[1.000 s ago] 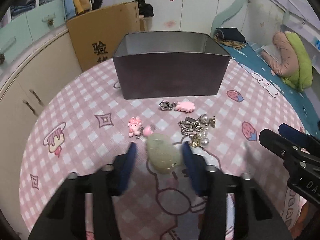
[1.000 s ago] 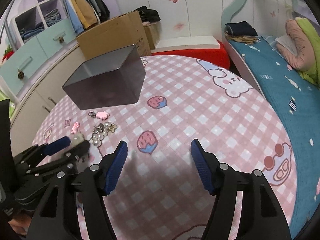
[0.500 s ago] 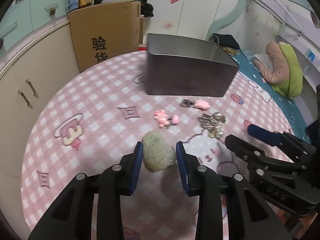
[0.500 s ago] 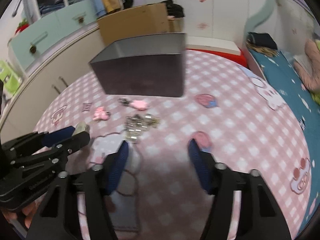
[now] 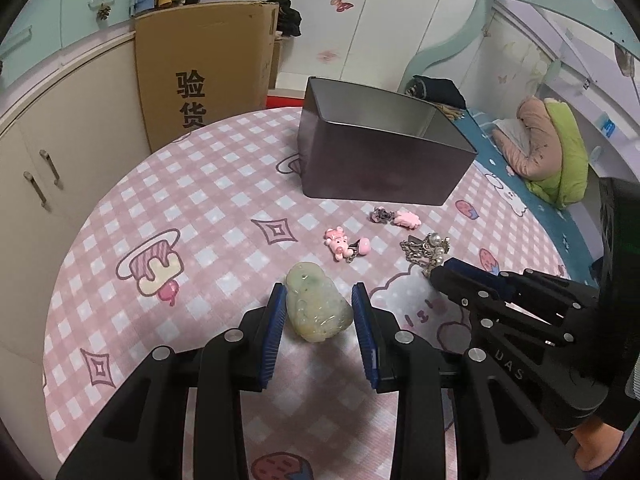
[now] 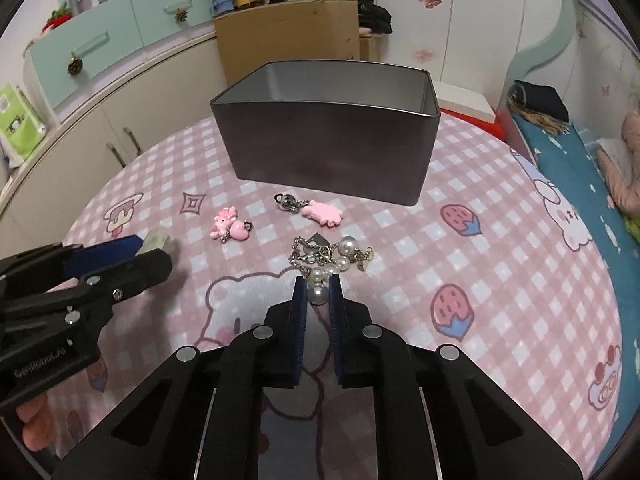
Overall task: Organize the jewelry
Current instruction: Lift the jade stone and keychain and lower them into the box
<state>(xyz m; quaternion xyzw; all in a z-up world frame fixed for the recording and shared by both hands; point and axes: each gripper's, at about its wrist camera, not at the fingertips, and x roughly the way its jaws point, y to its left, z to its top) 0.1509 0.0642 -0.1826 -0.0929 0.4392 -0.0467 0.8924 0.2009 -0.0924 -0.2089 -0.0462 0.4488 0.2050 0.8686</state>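
Left tongs (image 5: 319, 298) bracket the jade pendant (image 5: 318, 307), its long axis along the pads, gaps visible both sides. Right tongs (image 6: 318, 286), nearly together, pinch a pearl of the pearl chain (image 6: 330, 258); the tin box (image 6: 332, 136) lies straight ahead.

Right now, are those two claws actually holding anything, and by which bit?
The left gripper brackets the jade pendant by its sides; contact is unclear. The right gripper pinches the pearl bracelet at one end pearl.

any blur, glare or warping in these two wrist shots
Left wrist view: sharp, no glare; fisheye bends the table edge, and the jade pendant casts a soft shadow. Right wrist view: crisp on the pearl bracelet, corners vignetted black, tin box walls bowed, faint sheen inside it.
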